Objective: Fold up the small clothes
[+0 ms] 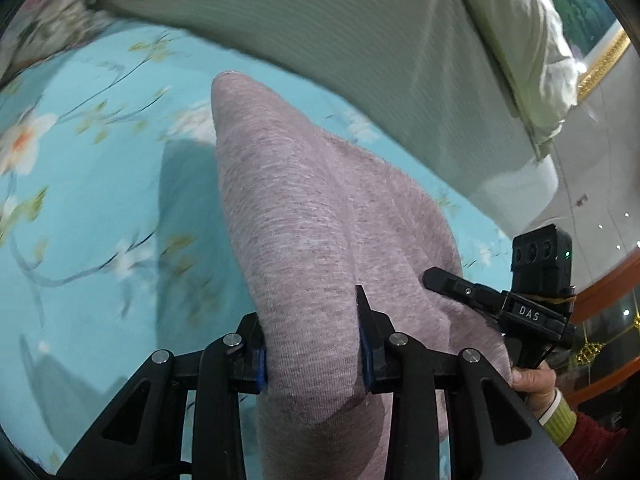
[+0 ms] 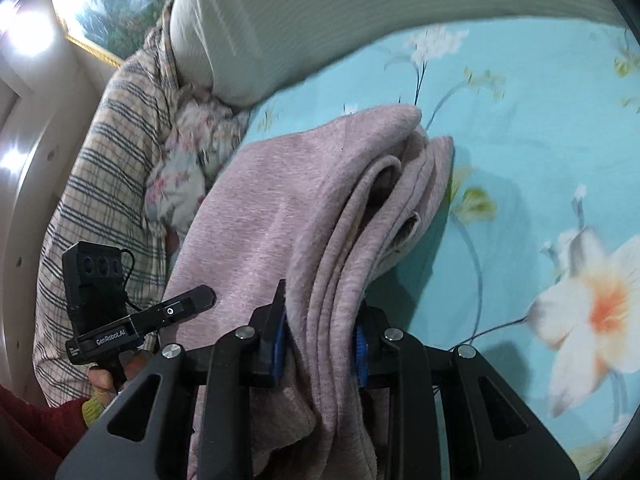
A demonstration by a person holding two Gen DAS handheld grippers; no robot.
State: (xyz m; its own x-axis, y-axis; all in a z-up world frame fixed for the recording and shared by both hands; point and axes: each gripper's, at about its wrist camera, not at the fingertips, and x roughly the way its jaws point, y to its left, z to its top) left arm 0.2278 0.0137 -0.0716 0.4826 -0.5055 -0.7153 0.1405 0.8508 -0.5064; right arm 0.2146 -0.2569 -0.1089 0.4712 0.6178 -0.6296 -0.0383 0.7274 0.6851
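A mauve knit garment (image 1: 304, 216) hangs folded between both grippers above a turquoise floral bedsheet (image 1: 80, 184). My left gripper (image 1: 312, 344) is shut on one thick fold of it. My right gripper (image 2: 320, 340) is shut on several stacked layers of the same garment (image 2: 288, 200), whose edges show as a bundle to the right. The right gripper also shows at the right of the left wrist view (image 1: 492, 300), and the left gripper at the left of the right wrist view (image 2: 140, 320).
A pale green ribbed pillow (image 1: 340, 40) lies along the bed's far side. A plaid cloth (image 2: 100, 160) and a small floral cloth (image 2: 180, 168) lie at the left of the right wrist view. A gold-framed picture (image 2: 108, 8) hangs on the wall.
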